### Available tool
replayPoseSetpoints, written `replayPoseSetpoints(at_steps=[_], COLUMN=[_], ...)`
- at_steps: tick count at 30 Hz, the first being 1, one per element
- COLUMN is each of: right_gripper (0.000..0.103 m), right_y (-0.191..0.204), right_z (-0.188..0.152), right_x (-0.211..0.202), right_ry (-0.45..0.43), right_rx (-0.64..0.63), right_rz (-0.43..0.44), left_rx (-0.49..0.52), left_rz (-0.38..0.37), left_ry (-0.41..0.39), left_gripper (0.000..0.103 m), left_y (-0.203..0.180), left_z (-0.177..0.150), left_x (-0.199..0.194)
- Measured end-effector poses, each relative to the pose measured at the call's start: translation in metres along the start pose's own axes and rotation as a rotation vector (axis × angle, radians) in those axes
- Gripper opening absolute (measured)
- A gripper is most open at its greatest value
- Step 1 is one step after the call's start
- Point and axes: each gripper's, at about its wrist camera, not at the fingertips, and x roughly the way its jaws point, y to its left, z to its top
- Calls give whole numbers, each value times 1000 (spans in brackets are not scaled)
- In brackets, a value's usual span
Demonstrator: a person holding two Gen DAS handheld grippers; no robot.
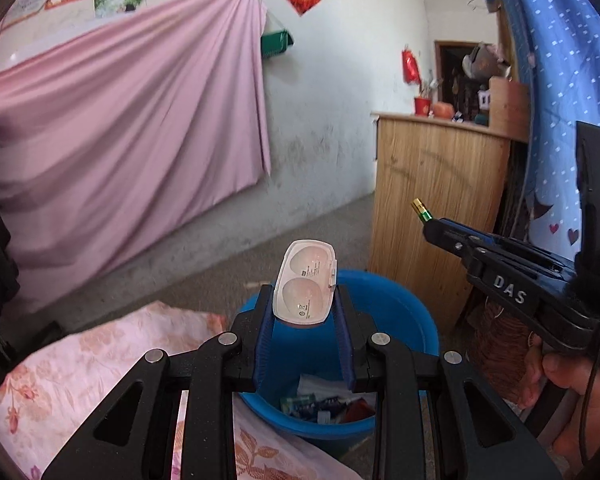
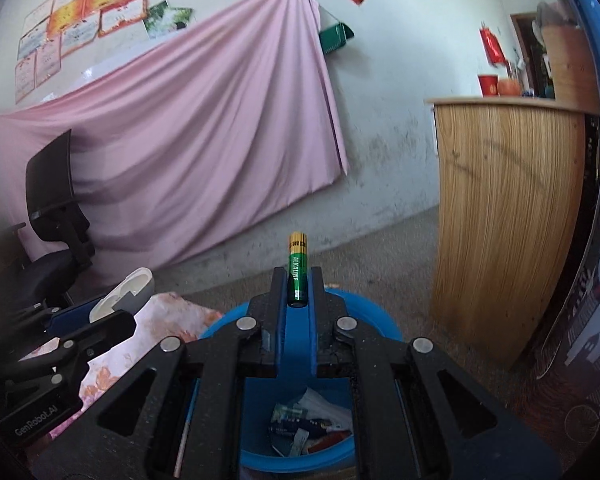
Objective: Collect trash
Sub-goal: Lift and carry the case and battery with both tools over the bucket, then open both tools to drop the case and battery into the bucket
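Both tongs are loaded and poised over the bin! The left tongs (image 1: pixel 306 312) stand moderately spread, their blue pads clamping a white plastic case (image 1: pixel 306 284) by its sides, the case poking up and forward above the blue bucket (image 1: pixel 412 312). The right tongs (image 2: pixel 298 280) are nearly pressed together, pinching a green alkaline battery (image 2: pixel 297 270) upright by its lower half. Below both sits the bucket, wrappers already in its bottom, on the floor beside a floral-covered bed (image 1: pixel 100 352). To drop cleanly, I'd say each load wants to be centred over the opening, tipped downward, and then let go: the case looks closer to the far rim, so draw it back first.
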Motion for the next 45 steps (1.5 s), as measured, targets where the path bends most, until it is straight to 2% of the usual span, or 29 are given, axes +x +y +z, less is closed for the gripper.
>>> replayPoseSetpoints(at_steps=[6, 15, 24, 29, 33, 35, 38, 40, 42, 44, 45], right_gripper=[38, 38, 39, 39, 41, 44, 56, 65, 70, 76, 81], right_y=[-10, -12, -8, -7, -7, -7, -6, -5, -3, 1, 3], right_z=[-11, -13, -17, -16, -14, -14, -14, -13, -12, -12, -11], right_x=[20, 34, 40, 41, 41, 41, 39, 37, 34, 31, 29], right_ry=[104, 146, 173, 178, 178, 179, 178, 176, 174, 172, 169], right_rx=[30, 44, 33, 32, 32, 32, 34, 38, 37, 37, 36], right_rz=[7, 26, 35, 26, 22, 19, 11, 8, 2, 0, -2], left_rx=[-75, -134, -164, -189, -201, -204, -213, -218, -220, -227, -237], left_rz=[-32, -50, -57, -40, -19, -13, 2, 12, 27, 50, 61], left_ry=[115, 221, 260, 241, 221, 213, 189, 178, 174, 160, 144], left_gripper=[25, 25, 27, 38, 41, 47, 60, 63, 70, 85, 87], left_y=[12, 26, 38, 43, 48, 50, 54, 57, 59, 63, 66], left_z=[5, 10, -2, -4, -5, -5, -5, -6, -7, -8, -9], left_x=[30, 53, 57, 50, 43, 38, 28, 20, 15, 7, 1])
